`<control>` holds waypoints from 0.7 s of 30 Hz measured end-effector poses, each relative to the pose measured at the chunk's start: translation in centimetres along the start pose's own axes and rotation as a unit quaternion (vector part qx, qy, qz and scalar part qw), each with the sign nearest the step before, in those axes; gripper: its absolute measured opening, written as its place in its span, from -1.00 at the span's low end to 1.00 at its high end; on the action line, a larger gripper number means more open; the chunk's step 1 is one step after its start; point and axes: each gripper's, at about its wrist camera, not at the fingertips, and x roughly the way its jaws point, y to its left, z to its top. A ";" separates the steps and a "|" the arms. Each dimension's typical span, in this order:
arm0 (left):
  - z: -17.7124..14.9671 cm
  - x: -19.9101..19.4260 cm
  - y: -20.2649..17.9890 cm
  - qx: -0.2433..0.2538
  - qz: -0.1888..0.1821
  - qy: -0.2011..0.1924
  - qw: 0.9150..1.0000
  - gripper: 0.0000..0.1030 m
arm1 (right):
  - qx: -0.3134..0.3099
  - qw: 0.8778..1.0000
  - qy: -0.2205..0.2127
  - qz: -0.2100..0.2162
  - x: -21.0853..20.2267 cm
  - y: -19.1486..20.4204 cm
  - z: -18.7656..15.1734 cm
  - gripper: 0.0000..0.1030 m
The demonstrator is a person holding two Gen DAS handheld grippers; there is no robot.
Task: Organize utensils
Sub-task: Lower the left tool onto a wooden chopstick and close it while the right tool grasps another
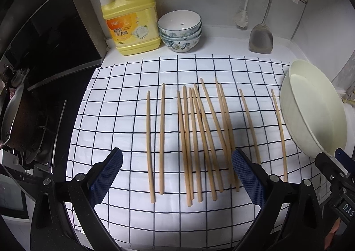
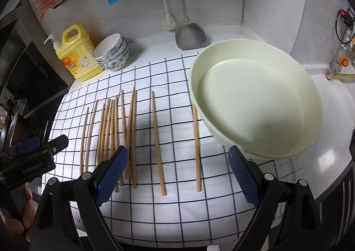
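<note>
1. The left gripper (image 1: 177, 175) is hovering low over the near part of a white cloth with a dark grid (image 1: 124, 100), its blue-padded fingers (image 1: 106, 176) spread wide and holding nothing.
2. The right gripper (image 2: 177, 175) is hanging over the same cloth (image 2: 177, 206) farther right, its fingers (image 2: 112, 175) likewise released and empty.
3. The wooden chopsticks (image 1: 195, 140) are lying loose on the cloth, pointing roughly away from the cameras: two apart on the left, a crowded overlapping bunch in the middle, and two singles on the right, the last one just beside the cream basin (image 1: 310, 117).
4. The left wrist view is showing only the basin's near wall and rim at its right edge; the right wrist view is showing the whole basin (image 2: 306, 100) with its pale inside bare.
5. The left view is also showing a dark pan (image 1: 15, 117) on a stove at far left, barely visible from the right.
6. Both views are showing a yellow detergent bottle (image 1: 131, 20), stacked patterned bowls (image 1: 179, 31) and a metal spatula (image 1: 261, 37) along the back wall.
7. Only the right view is taking in the tap fitting (image 2: 337, 68) on the right and a hand (image 2: 26, 206) gripping the left tool's body.
</note>
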 end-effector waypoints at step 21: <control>-2.4 6.7 6.5 -0.011 -0.047 -0.032 0.998 0.88 | 0.000 0.999 -0.015 -0.029 4.6 0.2 -3.6 0.69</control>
